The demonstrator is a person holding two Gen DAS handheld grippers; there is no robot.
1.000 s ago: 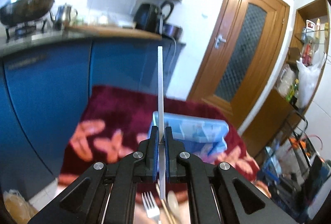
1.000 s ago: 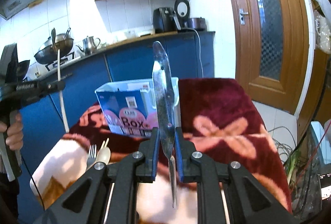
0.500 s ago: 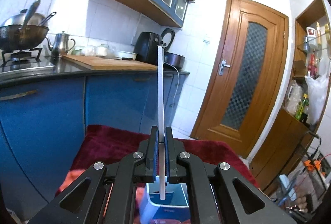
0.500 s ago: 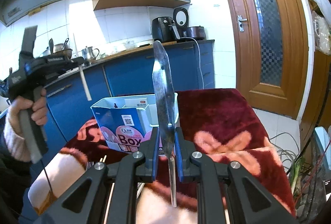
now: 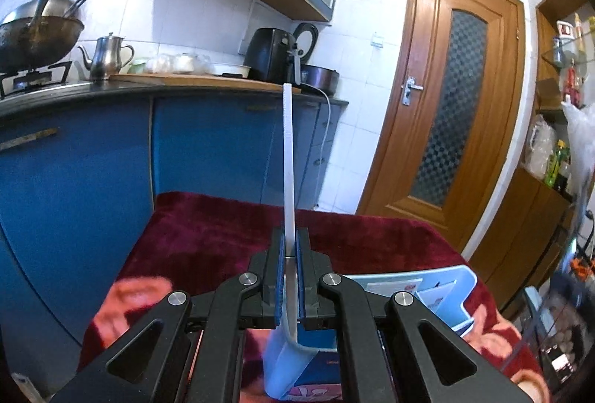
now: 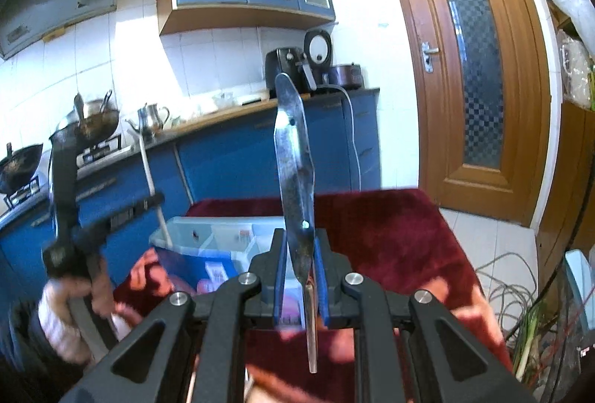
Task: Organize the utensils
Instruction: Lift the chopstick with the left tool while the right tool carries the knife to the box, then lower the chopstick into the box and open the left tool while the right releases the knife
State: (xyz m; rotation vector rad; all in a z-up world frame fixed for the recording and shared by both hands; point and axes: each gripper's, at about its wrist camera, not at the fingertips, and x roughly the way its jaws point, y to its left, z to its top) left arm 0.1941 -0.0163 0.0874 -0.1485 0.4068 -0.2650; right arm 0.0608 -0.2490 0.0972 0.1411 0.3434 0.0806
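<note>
Left wrist view first: the left gripper (image 5: 290, 276) is pinching a thin white utensil handle (image 5: 288, 157) between its blue pads, the handle standing upright ahead of the camera. A second ago the blue storage box (image 5: 438, 295) was sitting ahead of the fingers; now it is lying low and just to the right, its near corner passing under the jaws, and the red floral blanket (image 5: 208, 228) is filling the middle. I am judging that the left hand is arriving at the box and that the drop into a compartment is close. No writing on the box is legible here; its printed cards are too blurred.

Right wrist view next: the right gripper (image 6: 300, 276) is clamping a metal knife (image 6: 293, 157), blade up, the thin handle end hanging below the pads. The box (image 6: 208, 235) is sitting just beyond the fingers on the blanket (image 6: 379, 228). The other gripper (image 6: 111, 217), half a second ago hovering higher and further left, is now showing low at the box's left rim, its white utensil (image 6: 150, 176) slanting toward the opening, motion-blurred. The word "Box", readable on the front earlier, is now hidden behind the jaws. The knife looks set to follow.
</note>
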